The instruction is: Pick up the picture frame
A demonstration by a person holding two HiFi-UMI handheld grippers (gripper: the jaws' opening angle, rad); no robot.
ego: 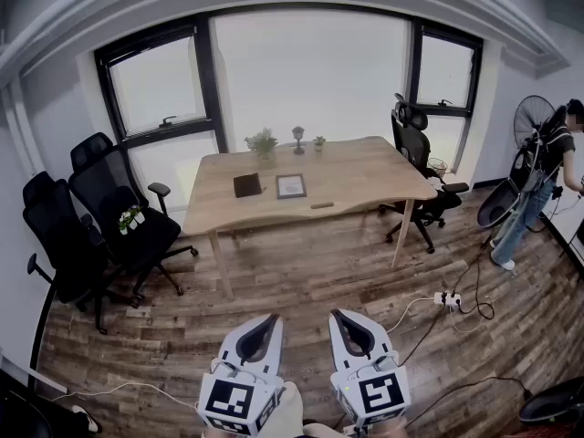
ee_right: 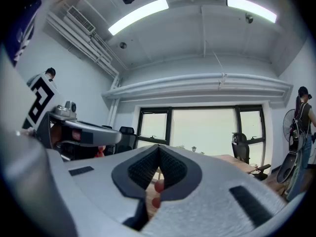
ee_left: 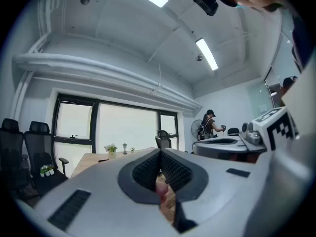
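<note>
Wooden desk (ego: 365, 176), picture frame (ego: 291, 186) — contents unreadable

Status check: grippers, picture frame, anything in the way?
Left gripper and right gripper shut, empty. Picture frame flat on table, far off, untouched. Chairs stand aside; approach open.

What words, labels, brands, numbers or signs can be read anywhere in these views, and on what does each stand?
None: no word, brand, number or sign can be read in any view.
Small dark-rimmed picture frame lying on the light wooden table: its content is too small to read.
Square black-and-white markers on the cubes of the left gripper and right gripper: patterns only, no text.
</note>
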